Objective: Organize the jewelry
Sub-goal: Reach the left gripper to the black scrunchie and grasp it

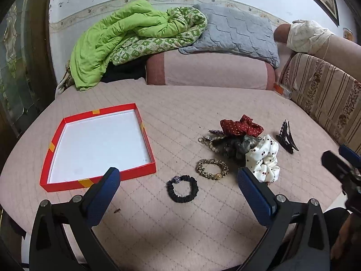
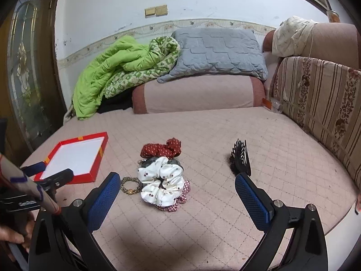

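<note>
The bed (image 1: 191,113) carries everything, a quilted pink surface spreading ahead of both grippers. The red box (image 1: 67,184), shallow and white inside with nothing in it, lies ahead and to the left of the left gripper (image 1: 178,181); from the right gripper (image 2: 177,186) it sits far off to the left. Both grippers hang above the bed with jaws spread wide and nothing between them.

The heap of hair things lies ahead and right of the left gripper: a white scrunchie (image 1: 264,158), a red scrunchie (image 1: 240,126) beyond it, a grey one between them. The black claw clip (image 1: 286,136) stands apart, to the right of the heap, just beyond the right gripper's right finger (image 2: 250,194). The leopard band (image 1: 212,169) and the black band (image 1: 182,188) lie loose, nearest the left gripper, the black one almost between its fingers.

Nothing is sorted yet, so the step is likely a first pick. The black band looks the easiest: I would lower the left gripper straight down, pinch one side of the loop rather than span it, lift clear and carry it left into the box.

The beaded piece (image 1: 208,142) under the heap is half buried; I cannot tell whether it is a bracelet or a chain. A checked fabric (image 2: 178,199) peeks from beneath the white scrunchie, mostly covered.
</note>
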`<move>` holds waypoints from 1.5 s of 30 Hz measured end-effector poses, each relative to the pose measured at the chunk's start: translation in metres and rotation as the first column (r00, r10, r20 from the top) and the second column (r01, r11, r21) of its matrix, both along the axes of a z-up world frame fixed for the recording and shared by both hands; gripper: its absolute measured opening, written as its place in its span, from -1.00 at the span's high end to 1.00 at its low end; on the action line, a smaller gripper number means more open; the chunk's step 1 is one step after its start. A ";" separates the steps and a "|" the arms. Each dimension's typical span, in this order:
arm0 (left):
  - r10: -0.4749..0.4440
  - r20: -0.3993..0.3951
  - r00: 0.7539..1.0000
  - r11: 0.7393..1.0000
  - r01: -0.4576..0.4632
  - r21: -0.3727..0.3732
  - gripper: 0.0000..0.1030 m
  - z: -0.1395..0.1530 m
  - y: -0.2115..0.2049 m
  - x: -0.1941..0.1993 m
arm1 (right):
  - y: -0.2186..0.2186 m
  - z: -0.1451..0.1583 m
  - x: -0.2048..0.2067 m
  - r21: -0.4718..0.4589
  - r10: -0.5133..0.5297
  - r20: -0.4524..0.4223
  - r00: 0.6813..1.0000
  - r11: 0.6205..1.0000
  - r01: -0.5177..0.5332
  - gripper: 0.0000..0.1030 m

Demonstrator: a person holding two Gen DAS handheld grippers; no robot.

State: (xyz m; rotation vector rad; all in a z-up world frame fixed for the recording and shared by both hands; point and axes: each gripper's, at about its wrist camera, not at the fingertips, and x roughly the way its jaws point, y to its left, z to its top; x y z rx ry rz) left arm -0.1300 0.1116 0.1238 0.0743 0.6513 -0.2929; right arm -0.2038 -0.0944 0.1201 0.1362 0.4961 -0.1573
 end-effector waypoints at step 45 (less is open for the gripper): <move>-0.007 -0.063 0.998 1.000 0.008 0.020 -1.00 -0.023 -0.015 0.013 | 0.000 -0.023 0.025 -0.014 -0.003 -0.085 0.996 1.000 0.002 -0.99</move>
